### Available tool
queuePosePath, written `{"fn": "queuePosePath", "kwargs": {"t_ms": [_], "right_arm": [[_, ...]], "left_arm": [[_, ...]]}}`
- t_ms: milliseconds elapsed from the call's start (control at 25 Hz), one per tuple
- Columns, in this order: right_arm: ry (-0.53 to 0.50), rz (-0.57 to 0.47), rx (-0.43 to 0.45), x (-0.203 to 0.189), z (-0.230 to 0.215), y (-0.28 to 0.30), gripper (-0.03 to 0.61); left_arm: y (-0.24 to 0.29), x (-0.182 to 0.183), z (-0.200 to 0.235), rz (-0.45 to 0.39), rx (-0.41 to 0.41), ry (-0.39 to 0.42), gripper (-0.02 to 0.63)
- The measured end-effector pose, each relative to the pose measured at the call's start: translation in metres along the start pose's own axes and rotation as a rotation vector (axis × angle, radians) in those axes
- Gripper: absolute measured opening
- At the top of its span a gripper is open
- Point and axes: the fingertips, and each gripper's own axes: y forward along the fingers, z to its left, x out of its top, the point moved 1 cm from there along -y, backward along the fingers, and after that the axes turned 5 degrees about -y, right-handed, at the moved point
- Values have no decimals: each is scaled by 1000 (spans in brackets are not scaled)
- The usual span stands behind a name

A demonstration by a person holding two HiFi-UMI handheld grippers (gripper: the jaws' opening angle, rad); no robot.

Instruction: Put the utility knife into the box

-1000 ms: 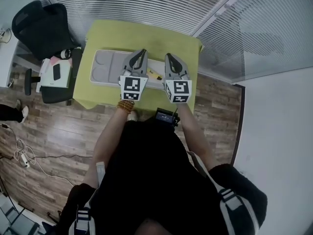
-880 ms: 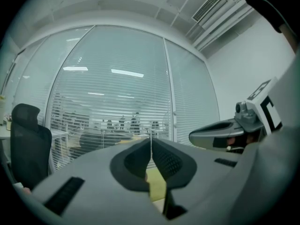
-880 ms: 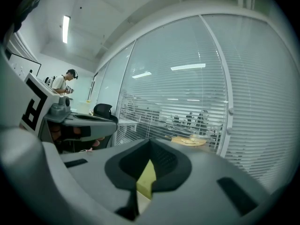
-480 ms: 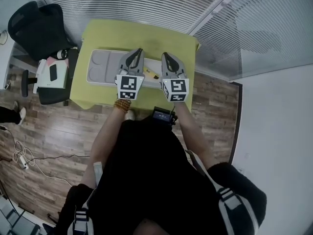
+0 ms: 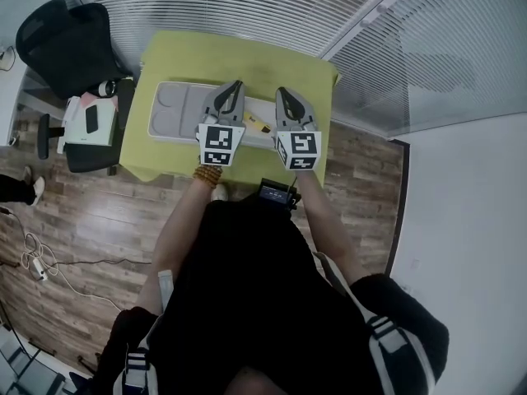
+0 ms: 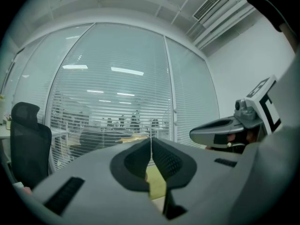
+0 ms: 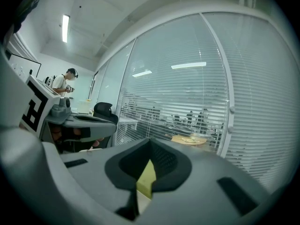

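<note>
A shallow grey box (image 5: 170,112) with several compartments lies on the green table (image 5: 239,60). The yellow utility knife (image 5: 258,125) rests on the table just right of the box, showing between the two grippers. My left gripper (image 5: 237,85) is held level above the box's right end, its jaws shut with nothing in them (image 6: 151,144). My right gripper (image 5: 282,94) hangs beside it, right of the knife, also shut and holding nothing (image 7: 150,146). Most of the knife is hidden by the grippers.
A black office chair (image 5: 64,46) stands left of the table, and a stool with papers and a phone (image 5: 90,123) is beside it. Window blinds (image 5: 247,6) run behind the table. Cables (image 5: 37,266) lie on the wooden floor. A person (image 7: 63,84) stands far off.
Only the head camera's framing shifts slightly. Both grippers stay where they were, shut, and the knife and box have not moved.
</note>
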Motion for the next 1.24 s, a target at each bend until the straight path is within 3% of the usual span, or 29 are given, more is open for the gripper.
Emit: {"fn": "queuePosePath", "kwargs": {"t_ms": [1240], "right_arm": [[8,45,57,-18,10,8,0]], "left_arm": [[-7,-15,14,47,49,-8,18]]}}
